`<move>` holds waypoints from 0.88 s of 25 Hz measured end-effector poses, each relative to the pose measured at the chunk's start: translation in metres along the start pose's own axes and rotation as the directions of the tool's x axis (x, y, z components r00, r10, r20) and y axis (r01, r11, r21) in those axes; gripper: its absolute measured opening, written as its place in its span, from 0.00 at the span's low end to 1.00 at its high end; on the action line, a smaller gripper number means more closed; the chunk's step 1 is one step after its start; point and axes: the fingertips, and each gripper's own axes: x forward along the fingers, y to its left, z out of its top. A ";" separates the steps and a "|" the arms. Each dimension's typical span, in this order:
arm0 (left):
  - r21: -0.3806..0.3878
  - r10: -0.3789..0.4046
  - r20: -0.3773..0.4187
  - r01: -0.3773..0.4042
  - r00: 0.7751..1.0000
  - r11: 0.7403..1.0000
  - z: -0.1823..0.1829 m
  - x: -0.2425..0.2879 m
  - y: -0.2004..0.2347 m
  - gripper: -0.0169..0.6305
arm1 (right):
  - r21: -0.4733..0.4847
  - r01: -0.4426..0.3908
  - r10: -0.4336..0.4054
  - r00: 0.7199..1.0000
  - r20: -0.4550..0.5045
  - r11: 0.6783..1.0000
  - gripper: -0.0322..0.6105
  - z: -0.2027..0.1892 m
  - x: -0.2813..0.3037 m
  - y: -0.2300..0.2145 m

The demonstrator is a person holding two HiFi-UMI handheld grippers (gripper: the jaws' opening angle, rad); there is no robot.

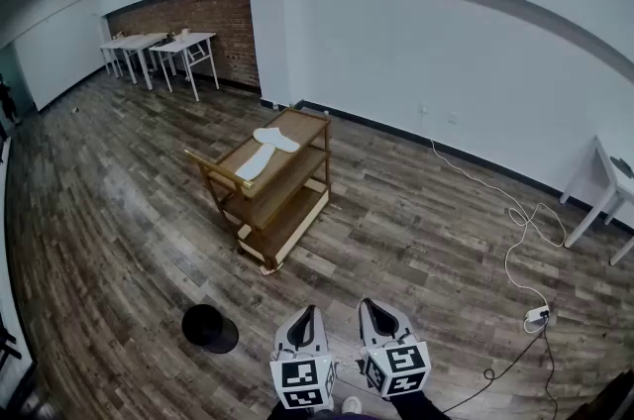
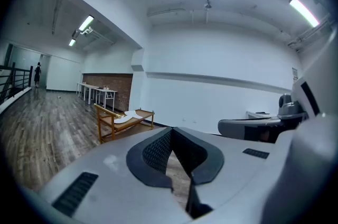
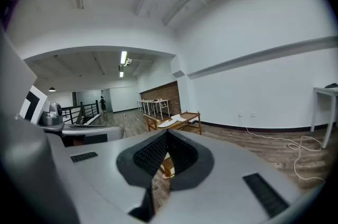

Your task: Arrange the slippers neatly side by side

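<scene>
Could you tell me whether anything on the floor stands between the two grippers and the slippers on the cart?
Nothing visible does. Bare floor lies between the left gripper, the right gripper and the cart whose top shelf holds the slippers. A black round object sits off to the left, a cable to the right.

Bare office hall (brick wall (image 1: 198, 20), white desks (image 1: 184, 43)).

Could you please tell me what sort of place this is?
Probably a large, mostly bare indoor workspace: plank floor, white tables by a brick wall, one wooden cart holding slippers.
</scene>
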 end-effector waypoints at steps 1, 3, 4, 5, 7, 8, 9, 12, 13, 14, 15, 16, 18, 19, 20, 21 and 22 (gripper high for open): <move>-0.001 0.000 -0.001 0.000 1.000 1.000 -0.001 0.000 0.000 0.03 | -0.001 0.000 0.000 1.000 0.000 1.000 0.05 0.000 0.000 0.000; -0.004 0.001 -0.002 -0.001 1.000 1.000 -0.002 0.000 0.000 0.03 | -0.003 -0.001 0.001 1.000 0.000 1.000 0.05 0.000 0.001 0.000; -0.004 0.002 -0.002 -0.002 1.000 1.000 -0.002 0.001 0.001 0.03 | -0.004 -0.001 0.001 1.000 0.001 1.000 0.05 0.000 0.001 0.000; -0.004 0.002 -0.002 -0.002 1.000 1.000 -0.002 0.001 0.001 0.03 | -0.004 -0.002 0.002 1.000 0.000 1.000 0.05 0.000 0.001 0.001; -0.004 0.003 -0.002 -0.003 1.000 1.000 -0.002 0.001 0.002 0.03 | -0.004 -0.003 0.003 1.000 -0.001 1.000 0.05 0.000 0.002 0.002; -0.005 0.003 -0.002 -0.003 1.000 1.000 -0.002 0.001 0.003 0.03 | -0.004 -0.004 0.004 1.000 -0.003 1.000 0.05 -0.001 0.002 0.003; -0.006 0.003 -0.002 -0.003 1.000 1.000 -0.002 0.001 0.003 0.03 | -0.004 -0.004 0.004 1.000 -0.004 1.000 0.05 -0.001 0.003 0.003; -0.008 0.004 -0.005 -0.004 1.000 1.000 -0.002 0.001 0.004 0.03 | -0.004 -0.005 0.005 1.000 -0.006 1.000 0.05 -0.001 0.003 0.004; -0.008 0.004 -0.005 -0.004 1.000 1.000 -0.003 0.000 0.004 0.03 | -0.004 -0.005 0.005 1.000 -0.007 1.000 0.05 -0.002 0.003 0.004; -0.009 0.004 -0.004 -0.004 1.000 1.000 -0.003 0.000 0.004 0.03 | -0.003 -0.007 0.007 1.000 -0.007 1.000 0.05 -0.002 0.002 0.004; -0.010 0.004 -0.004 -0.004 1.000 1.000 -0.004 0.000 0.004 0.03 | -0.003 -0.009 0.009 1.000 -0.007 1.000 0.05 -0.002 0.002 0.005; -0.011 0.005 -0.005 -0.005 1.000 1.000 -0.004 -0.001 0.004 0.03 | -0.002 -0.011 0.011 1.000 -0.006 1.000 0.05 -0.002 0.002 0.005; -0.012 0.004 -0.007 -0.004 1.000 1.000 -0.005 0.000 0.004 0.03 | 0.003 -0.014 0.014 1.000 -0.002 1.000 0.05 -0.002 0.002 0.006; -0.011 0.003 -0.007 -0.003 1.000 1.000 -0.005 0.000 0.004 0.03 | 0.005 -0.016 0.016 1.000 -0.001 1.000 0.05 -0.002 0.003 0.006; -0.011 0.002 -0.008 -0.002 1.000 1.000 -0.006 0.000 0.004 0.03 | 0.006 -0.018 0.018 1.000 0.001 1.000 0.05 -0.003 0.003 0.006; -0.010 0.002 -0.010 -0.002 1.000 1.000 -0.006 0.001 0.004 0.03 | 0.006 -0.018 0.018 1.000 0.001 1.000 0.05 -0.003 0.003 0.006; -0.010 0.002 -0.011 -0.002 1.000 1.000 -0.006 0.001 0.003 0.03 | 0.006 -0.018 0.018 1.000 0.002 1.000 0.05 -0.003 0.003 0.006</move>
